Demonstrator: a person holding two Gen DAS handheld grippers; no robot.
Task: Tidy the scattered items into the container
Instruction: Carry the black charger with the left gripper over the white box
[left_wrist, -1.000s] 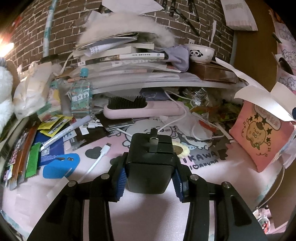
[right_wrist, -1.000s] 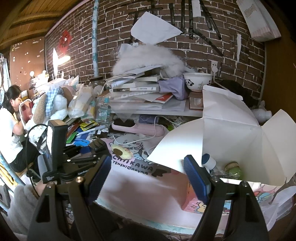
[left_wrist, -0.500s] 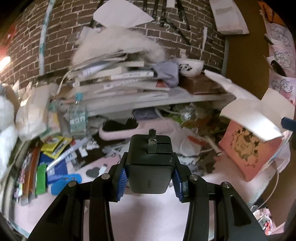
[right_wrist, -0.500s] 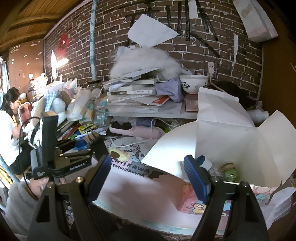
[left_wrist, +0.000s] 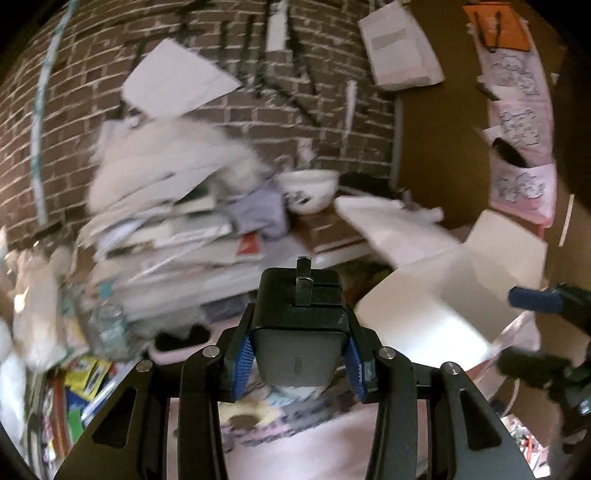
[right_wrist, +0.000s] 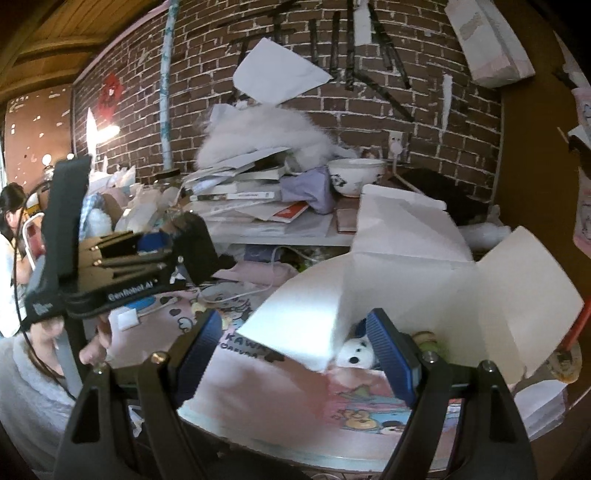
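Observation:
My left gripper (left_wrist: 301, 354) is shut on a black plug-in charger (left_wrist: 301, 306), prongs pointing away, held up above the pink desk mat. The right wrist view shows that same gripper (right_wrist: 162, 247) and the charger (right_wrist: 195, 251) at the left, in the air. The container is a pink cartoon box with white flaps (right_wrist: 406, 273) folded open, seen right of the charger as white flaps (left_wrist: 424, 295). Inside lie a white plush toy (right_wrist: 354, 350) and a greenish item (right_wrist: 424, 338). My right gripper (right_wrist: 299, 354) stands open at the box's near left corner, gripping nothing.
Behind, a shelf carries a messy stack of books and papers (right_wrist: 251, 192), a panda bowl (right_wrist: 354, 177) and white fur. A white cable (right_wrist: 236, 295) lies on the mat. Packets (left_wrist: 85, 380) crowd the left edge. A person (right_wrist: 11, 221) sits far left. A hand (right_wrist: 92, 350) holds the left gripper.
My left gripper has risen with the charger and swung right, so the open box now fills the right of its view. The right gripper has edged closer to the box.

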